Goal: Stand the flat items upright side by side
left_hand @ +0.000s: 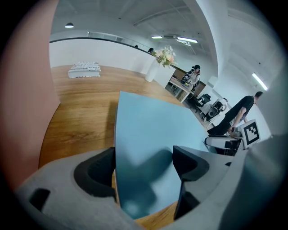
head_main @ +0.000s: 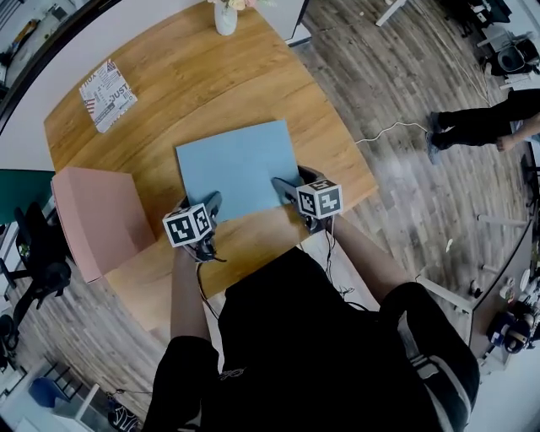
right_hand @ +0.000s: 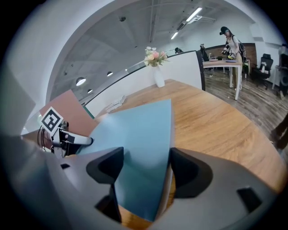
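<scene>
Blue board [head_main: 239, 169] lies mid-frame on the wooden table [head_main: 169, 76]. We have the left gripper [left_hand: 144, 164] over its lower-left corner and the right gripper [right_hand: 144, 166] over its lower-right. Both sets of jaws are spread wide with a corner between them, not clamping it. Pink board [head_main: 97, 219] sits at frame left, patterned book [head_main: 107, 93] upper left, vase [head_main: 225, 17] at top.

The only word that can be read is "JUST", in bold capitals on the newsprint-patterned packet [head_main: 107, 93], well beyond the blue board's [head_main: 240, 169] far left corner. The lettering around it is too small to read. At the board's near edge, the left gripper [head_main: 201, 205] and right gripper [head_main: 295, 182] each carry a cube of black-and-white square code markers.
</scene>
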